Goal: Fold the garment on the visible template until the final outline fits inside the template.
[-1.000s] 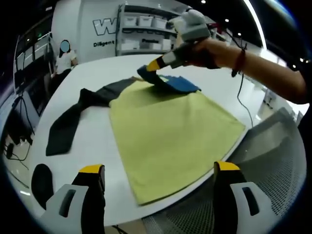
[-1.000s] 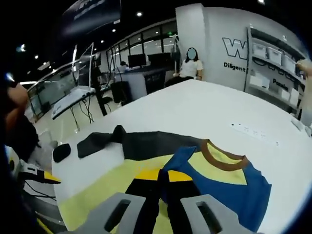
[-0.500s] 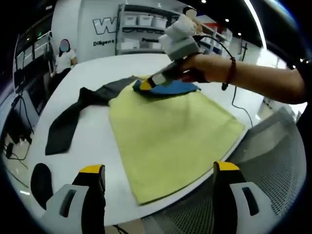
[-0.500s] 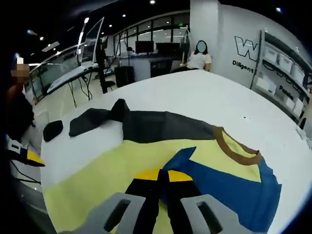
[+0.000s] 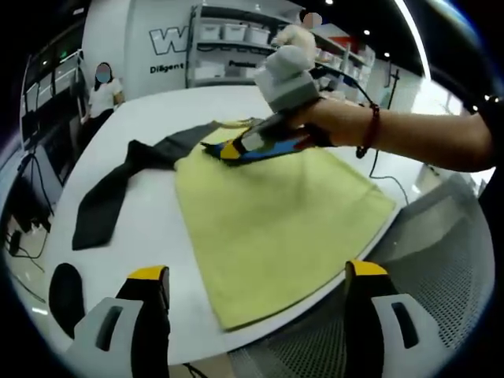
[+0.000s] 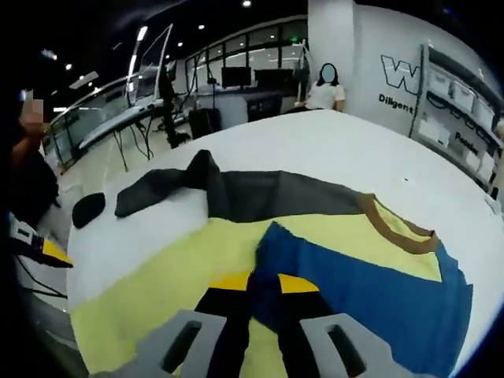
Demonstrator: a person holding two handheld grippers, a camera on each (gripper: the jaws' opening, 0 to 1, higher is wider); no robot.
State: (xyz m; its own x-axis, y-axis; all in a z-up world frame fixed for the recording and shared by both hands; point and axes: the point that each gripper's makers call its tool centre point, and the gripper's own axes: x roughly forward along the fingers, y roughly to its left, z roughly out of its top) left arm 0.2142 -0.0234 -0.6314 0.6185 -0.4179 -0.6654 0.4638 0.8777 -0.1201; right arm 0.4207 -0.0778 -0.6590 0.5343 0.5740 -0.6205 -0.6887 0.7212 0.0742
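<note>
Lying flat on the white table point(image 5: 236, 110): a yellow garment point(image 5: 276, 213), with its long dark gray sleeve point(image 5: 118, 185) stretched off to the left side of the garment and a small black thing point(image 5: 67, 291) near the table edge past that sleeve. Low at the near edge of the garment, the left gripper point(image 5: 256, 315), jaws wide apart and holding nothing. At the far end of the garment, the right gripper point(image 5: 228, 151) held in a hand point(image 5: 327, 122), pinched tight on the blue sleeve point(image 6: 370, 291), beside the brown collar point(image 6: 394, 228).
</note>
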